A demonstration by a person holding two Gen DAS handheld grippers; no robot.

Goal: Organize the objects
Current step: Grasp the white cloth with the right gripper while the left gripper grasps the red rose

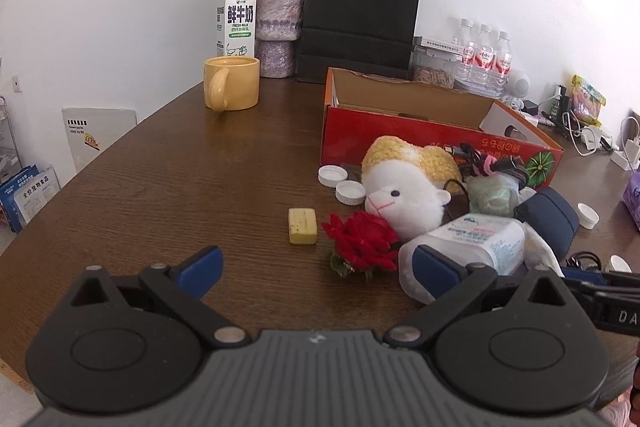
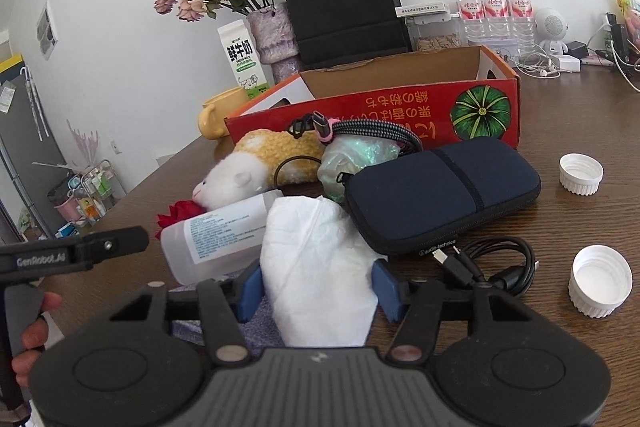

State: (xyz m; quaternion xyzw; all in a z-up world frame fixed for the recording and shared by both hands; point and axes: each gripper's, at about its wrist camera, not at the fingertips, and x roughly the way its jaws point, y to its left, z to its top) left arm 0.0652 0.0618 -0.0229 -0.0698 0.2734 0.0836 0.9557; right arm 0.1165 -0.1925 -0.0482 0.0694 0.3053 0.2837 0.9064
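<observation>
I'm seeing the box (image 1: 400, 131) sitting behind the plush sheep (image 1: 404, 187), mug (image 1: 231, 83) lying left, tissue (image 2: 320, 267) resting before the case (image 2: 440, 191).

Left tongs (image 1: 316, 273) open above table (image 1: 160, 187); red rose (image 1: 362, 243) just ahead.

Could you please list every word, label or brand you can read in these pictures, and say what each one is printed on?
"鲜牛奶" and "FRESH MILK": milk carton.
"audio-technica": dark blue pouch, near its edge.
"GenRobot.AI": side of the left claw, seen from the right wrist.
"全价宠物食品": blue bags on the floor.
Red box: large yellow characters, upside down, not read with confidence.
Plastic bottle label, water bottles: too small.
</observation>
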